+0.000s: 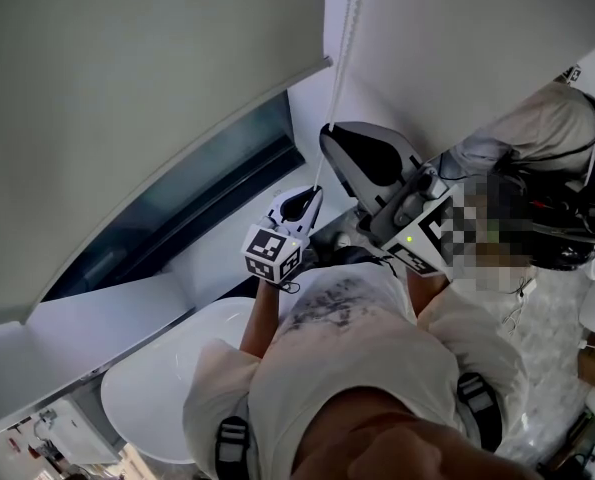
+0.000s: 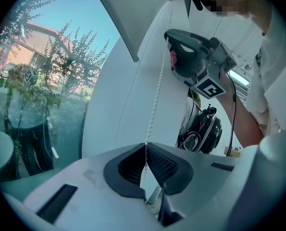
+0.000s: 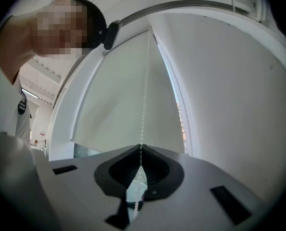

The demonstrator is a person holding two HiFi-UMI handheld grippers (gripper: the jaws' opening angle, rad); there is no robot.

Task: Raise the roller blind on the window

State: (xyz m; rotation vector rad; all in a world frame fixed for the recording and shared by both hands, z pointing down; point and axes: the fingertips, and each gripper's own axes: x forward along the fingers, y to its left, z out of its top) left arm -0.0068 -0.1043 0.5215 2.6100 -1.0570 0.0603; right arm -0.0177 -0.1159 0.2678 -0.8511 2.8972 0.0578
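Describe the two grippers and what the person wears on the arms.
The left tongs and right tongs both have light grey shells and black ribbed pads that form a V. Each carries a white cube with black square markers: the left cube and the right cube. A small green light glows on the right one. The person wears a white short-sleeved T-shirt.

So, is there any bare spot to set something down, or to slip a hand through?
The rounded white surface at lower left looks bare, and so does the white ledge under the dark glass strip. It is crowded at the white bead chain: left tongs and right tongs both clamp it, close together.
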